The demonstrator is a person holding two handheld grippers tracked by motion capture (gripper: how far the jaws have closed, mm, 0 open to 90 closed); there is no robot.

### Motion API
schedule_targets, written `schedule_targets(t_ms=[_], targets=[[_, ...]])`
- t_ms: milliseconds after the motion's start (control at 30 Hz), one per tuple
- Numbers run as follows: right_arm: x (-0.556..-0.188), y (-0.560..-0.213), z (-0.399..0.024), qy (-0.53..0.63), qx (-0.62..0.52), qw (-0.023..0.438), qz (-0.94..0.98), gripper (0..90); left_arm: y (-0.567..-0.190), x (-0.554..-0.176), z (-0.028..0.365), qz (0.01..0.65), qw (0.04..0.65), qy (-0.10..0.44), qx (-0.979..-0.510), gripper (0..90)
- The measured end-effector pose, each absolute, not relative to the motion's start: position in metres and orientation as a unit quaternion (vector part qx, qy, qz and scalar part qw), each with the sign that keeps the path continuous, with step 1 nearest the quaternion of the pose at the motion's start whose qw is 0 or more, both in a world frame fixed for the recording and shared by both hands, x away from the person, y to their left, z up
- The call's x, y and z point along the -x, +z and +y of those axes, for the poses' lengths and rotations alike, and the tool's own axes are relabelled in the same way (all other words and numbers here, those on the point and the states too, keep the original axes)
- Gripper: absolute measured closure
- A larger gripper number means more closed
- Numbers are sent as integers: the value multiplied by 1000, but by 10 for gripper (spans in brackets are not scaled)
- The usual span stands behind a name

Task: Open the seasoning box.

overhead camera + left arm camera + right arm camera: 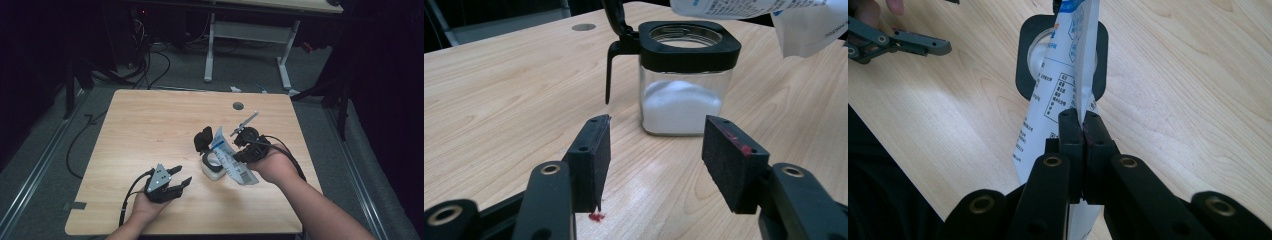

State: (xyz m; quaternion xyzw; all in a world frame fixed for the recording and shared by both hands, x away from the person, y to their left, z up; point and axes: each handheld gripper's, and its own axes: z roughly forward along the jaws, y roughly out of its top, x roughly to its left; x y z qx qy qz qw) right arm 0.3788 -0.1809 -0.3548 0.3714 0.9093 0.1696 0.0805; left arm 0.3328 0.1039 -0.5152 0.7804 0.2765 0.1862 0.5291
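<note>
A square glass jar (213, 167) (684, 85) with a black rim and its hinged black lid (202, 138) flipped open stands right of the table's middle, partly filled with white powder. My right gripper (239, 150) (1081, 120) is shut on a white printed pouch (231, 159) (1060, 95), which hangs tilted over the jar's mouth (1035, 55). My left gripper (179, 181) (656, 157) rests open near the front edge, to the jar's left, with nothing between its fingers; it points at the jar from a short way off.
The wooden table (150, 125) has a round grommet hole (238, 105) near its far edge. Cables trail from both grippers. A desk frame (245, 40) and cables stand on the floor beyond the table.
</note>
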Motion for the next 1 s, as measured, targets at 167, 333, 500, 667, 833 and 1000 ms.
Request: schedule_targets(t_ms=[167, 333, 500, 667, 833, 1000], targets=[[-377, -352, -189, 174, -378, 82, 905, 897, -516, -335, 106, 282, 530, 184, -779, 453], [-375, -352, -197, 169, -385, 88, 903, 897, -516, -335, 106, 283, 530, 183, -778, 453], [-374, -356, -205, 165, -395, 88, 900, 897, -516, -335, 106, 283, 530, 181, -779, 453], [-375, -363, -217, 157, -407, 84, 896, 897, -516, -336, 106, 283, 531, 180, -778, 453], [-378, -372, -226, 145, -413, 88, 895, 897, -516, -336, 107, 283, 531, 179, -778, 452], [-380, -382, -238, 137, -425, 89, 890, 897, -517, -337, 106, 282, 529, 175, -781, 453]])
